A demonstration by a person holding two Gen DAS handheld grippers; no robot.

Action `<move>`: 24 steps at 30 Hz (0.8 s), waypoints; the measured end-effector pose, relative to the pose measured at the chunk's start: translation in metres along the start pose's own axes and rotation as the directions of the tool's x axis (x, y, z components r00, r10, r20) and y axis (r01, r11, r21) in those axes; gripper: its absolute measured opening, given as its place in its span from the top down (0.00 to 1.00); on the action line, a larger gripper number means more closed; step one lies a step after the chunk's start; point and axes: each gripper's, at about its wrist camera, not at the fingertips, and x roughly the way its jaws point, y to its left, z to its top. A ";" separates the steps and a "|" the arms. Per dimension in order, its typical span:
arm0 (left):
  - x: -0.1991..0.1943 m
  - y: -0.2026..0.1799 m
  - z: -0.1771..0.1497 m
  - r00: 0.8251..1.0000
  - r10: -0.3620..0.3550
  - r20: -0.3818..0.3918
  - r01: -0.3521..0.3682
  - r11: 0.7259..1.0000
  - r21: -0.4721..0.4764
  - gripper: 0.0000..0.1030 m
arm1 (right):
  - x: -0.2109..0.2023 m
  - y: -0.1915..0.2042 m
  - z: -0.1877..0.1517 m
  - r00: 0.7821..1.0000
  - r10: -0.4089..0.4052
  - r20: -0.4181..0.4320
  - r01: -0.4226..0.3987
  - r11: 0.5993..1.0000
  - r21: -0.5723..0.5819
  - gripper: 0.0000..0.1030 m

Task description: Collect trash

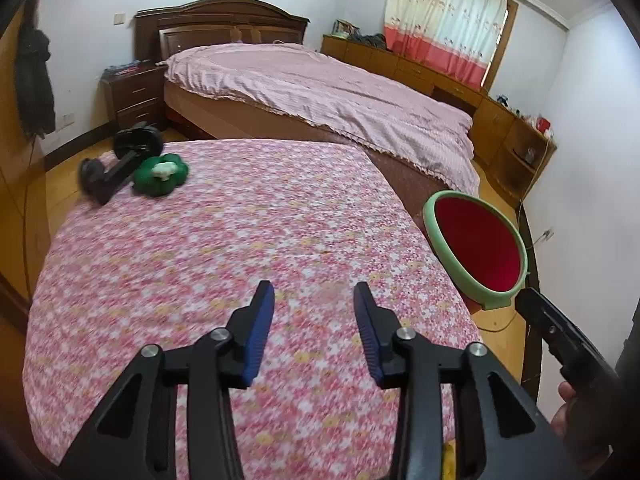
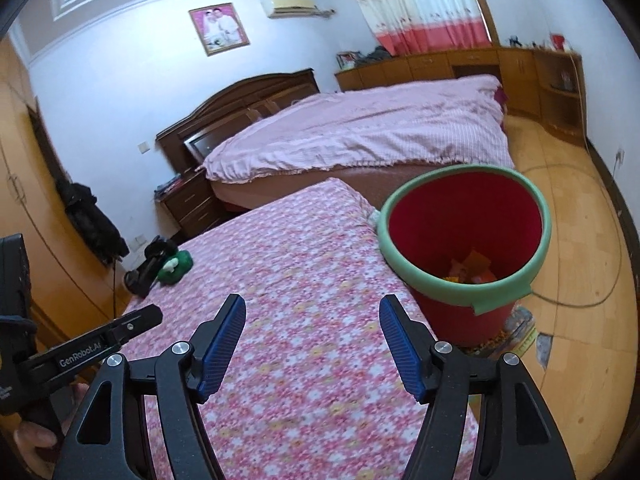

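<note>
Right claw empty; bin contents blurred

Cloth matt, flower-printed; bin smooth red plastic, its rim perhaps foam; claw pads ribbed blue rubber; floor glossy wood.

Two grippers show: the left gripper and the right gripper, each with two blue pads. One red bin with a green rim stands on the floor, with a few scraps inside, too small to count. One flowered table carries one green toy and one black stand. One bed, one nightstand, one curtain and one framed photo are visible.
</note>
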 end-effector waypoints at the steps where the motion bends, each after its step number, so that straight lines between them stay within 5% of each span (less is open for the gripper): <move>1: -0.006 0.002 -0.002 1.000 0.006 0.009 -0.006 1.000 -0.003 0.58 | -0.002 0.005 -0.001 1.000 0.003 0.004 -0.003 1.000 -0.012 0.31; 11: -0.056 0.026 -0.029 0.976 0.155 0.151 -0.150 0.988 -0.047 0.57 | -0.024 0.046 -0.021 0.998 0.012 0.063 -0.005 0.993 -0.119 0.25; 24: -0.072 0.038 -0.045 0.958 0.196 0.209 -0.186 0.980 -0.066 0.57 | -0.037 0.066 -0.031 0.993 0.016 0.114 0.002 0.988 -0.157 0.25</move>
